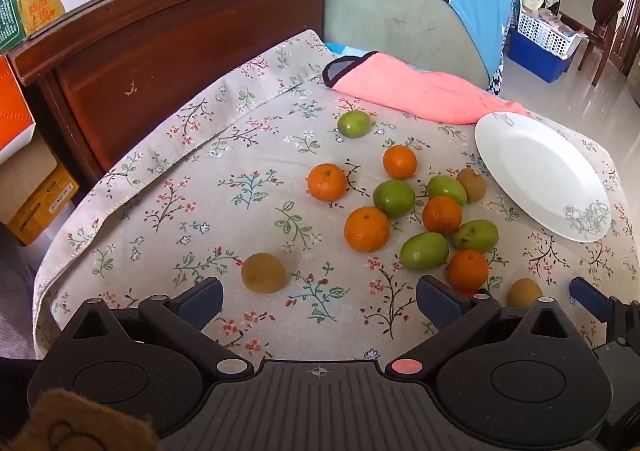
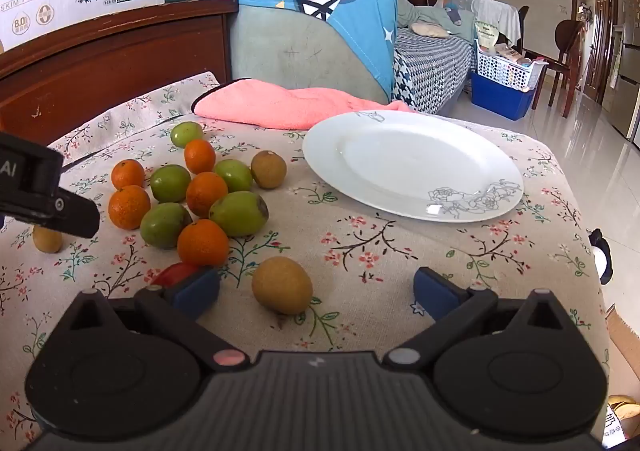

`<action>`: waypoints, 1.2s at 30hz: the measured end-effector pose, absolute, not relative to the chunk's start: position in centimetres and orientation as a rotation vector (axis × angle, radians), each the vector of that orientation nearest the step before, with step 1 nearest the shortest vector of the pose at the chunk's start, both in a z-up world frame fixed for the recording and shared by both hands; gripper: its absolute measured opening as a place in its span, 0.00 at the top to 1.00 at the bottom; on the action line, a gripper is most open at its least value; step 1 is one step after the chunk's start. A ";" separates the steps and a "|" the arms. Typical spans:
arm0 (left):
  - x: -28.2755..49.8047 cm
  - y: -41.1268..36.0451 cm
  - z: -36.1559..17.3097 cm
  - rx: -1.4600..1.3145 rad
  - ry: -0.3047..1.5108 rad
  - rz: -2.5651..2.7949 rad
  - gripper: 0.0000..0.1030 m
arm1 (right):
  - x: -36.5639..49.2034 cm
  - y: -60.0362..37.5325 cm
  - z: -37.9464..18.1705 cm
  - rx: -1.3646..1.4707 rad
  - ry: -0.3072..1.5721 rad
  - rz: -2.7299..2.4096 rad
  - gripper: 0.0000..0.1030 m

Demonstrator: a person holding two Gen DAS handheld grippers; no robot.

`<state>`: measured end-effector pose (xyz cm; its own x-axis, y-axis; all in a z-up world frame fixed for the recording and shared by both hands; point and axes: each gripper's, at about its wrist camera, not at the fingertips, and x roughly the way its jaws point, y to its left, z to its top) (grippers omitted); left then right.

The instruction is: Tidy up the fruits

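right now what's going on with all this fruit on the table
A person holds a two-finger tool in each hand over a table with a floral tablecloth. Both the left tool and the right tool are open and hold nothing. Mandarins, green fruits and brown kiwis lie loose on the cloth, one kiwi just ahead of the right tool. The white plate beside them has no fruit on it, so no fruit has been sorted onto it yet.
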<state>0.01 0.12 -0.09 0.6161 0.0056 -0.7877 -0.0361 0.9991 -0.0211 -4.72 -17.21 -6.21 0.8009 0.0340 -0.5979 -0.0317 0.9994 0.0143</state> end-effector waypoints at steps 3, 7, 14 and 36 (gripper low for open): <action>-1.0 0.7 -0.1 -0.043 0.905 0.021 0.00 | -4.7 -17.3 -5.8 -0.001 0.669 0.048 0.01; -1.0 0.6 -0.3 -0.008 0.979 0.039 0.00 | -4.1 -17.7 -4.7 -0.008 0.802 0.072 0.01; -1.4 0.7 -0.7 0.000 1.029 0.026 0.00 | -4.3 -17.1 -3.3 -0.027 0.916 0.016 0.01; -2.3 0.3 -1.7 0.057 1.117 0.032 0.00 | -4.8 -17.5 -0.5 0.009 1.048 -0.048 0.01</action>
